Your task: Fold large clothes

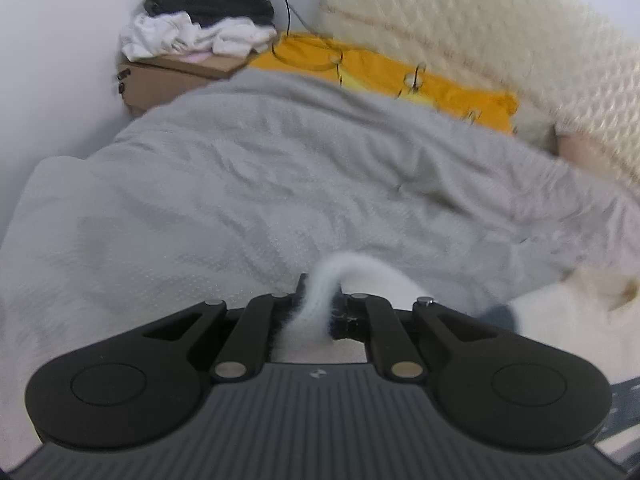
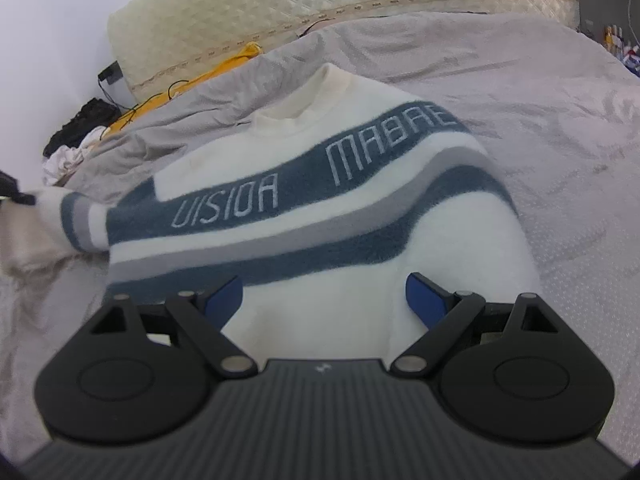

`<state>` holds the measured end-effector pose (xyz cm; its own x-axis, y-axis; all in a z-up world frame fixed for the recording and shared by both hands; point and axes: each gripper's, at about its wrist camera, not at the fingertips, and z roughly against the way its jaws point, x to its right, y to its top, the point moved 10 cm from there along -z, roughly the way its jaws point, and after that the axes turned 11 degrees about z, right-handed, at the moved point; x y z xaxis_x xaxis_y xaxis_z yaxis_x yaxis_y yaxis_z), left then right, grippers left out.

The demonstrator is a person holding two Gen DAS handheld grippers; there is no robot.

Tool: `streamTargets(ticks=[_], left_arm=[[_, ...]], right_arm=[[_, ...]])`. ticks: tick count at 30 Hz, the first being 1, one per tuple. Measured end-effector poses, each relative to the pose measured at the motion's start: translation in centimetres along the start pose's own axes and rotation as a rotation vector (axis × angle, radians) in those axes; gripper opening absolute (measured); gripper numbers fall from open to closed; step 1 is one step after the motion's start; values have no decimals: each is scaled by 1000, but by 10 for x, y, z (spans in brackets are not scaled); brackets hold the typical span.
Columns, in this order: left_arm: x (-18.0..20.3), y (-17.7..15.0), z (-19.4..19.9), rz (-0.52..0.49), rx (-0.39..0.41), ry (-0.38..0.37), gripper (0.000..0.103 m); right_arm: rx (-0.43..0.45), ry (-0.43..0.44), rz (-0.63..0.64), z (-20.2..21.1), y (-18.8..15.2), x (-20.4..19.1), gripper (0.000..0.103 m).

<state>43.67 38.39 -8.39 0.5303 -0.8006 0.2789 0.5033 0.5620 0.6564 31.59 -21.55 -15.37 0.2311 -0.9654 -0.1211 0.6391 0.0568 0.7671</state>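
A white sweater (image 2: pixel 320 216) with blue and grey chest stripes and pale lettering lies front up on the grey bedspread (image 2: pixel 540 112), collar toward the headboard. My right gripper (image 2: pixel 324 294) hovers open over its lower white part, blue pads wide apart and nothing pinched. The sweater's left sleeve (image 2: pixel 76 220) stretches out to the left. In the left wrist view my left gripper (image 1: pixel 320 312) is shut on a bunched strip of the white sweater (image 1: pixel 320 300), lifted off the bedspread (image 1: pixel 240 200). More of the sweater (image 1: pixel 560 320) shows at the lower right.
An orange cloth (image 1: pixel 380 68) with clips lies by the quilted cream headboard (image 1: pixel 500 24). A cardboard box (image 1: pixel 160 80) at the bed's far corner carries a pile of white and black clothes (image 1: pixel 200 20). A white wall stands on the left. Small items (image 2: pixel 620 44) sit at the right edge.
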Motion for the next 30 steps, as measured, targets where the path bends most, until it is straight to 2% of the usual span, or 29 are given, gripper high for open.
streamTargets(ticks=[4, 5, 7, 9, 12, 19, 22, 26, 30], left_arm=[[-9, -14, -43, 33, -25, -5, 9], [-10, -15, -45, 42, -24, -20, 13], [-14, -17, -45, 58, -22, -39, 23], [-18, -16, -36, 78, -21, -50, 51], [-18, -12, -5, 69, 27, -97, 65], [-42, -27, 84, 201, 126, -246, 69], [-63, -47, 110, 330, 140, -307, 69], [-98, -91, 111, 527, 98, -363, 69], [-133, -131, 80, 737, 42, -379, 69]], right_arm=[[-10, -18, 52, -9, -3, -6, 91], [-11, -20, 67, -11, -3, -8, 91], [-11, -20, 97, -14, -3, -13, 90], [-18, -10, 117, -19, -4, -19, 90], [-26, -8, 127, -25, -5, -21, 90], [-8, -7, 106, -19, -3, -21, 90], [-2, -16, 117, -14, -4, -21, 90], [-1, -23, 126, -10, -4, -22, 90], [-6, -32, 136, -13, -5, -21, 90]])
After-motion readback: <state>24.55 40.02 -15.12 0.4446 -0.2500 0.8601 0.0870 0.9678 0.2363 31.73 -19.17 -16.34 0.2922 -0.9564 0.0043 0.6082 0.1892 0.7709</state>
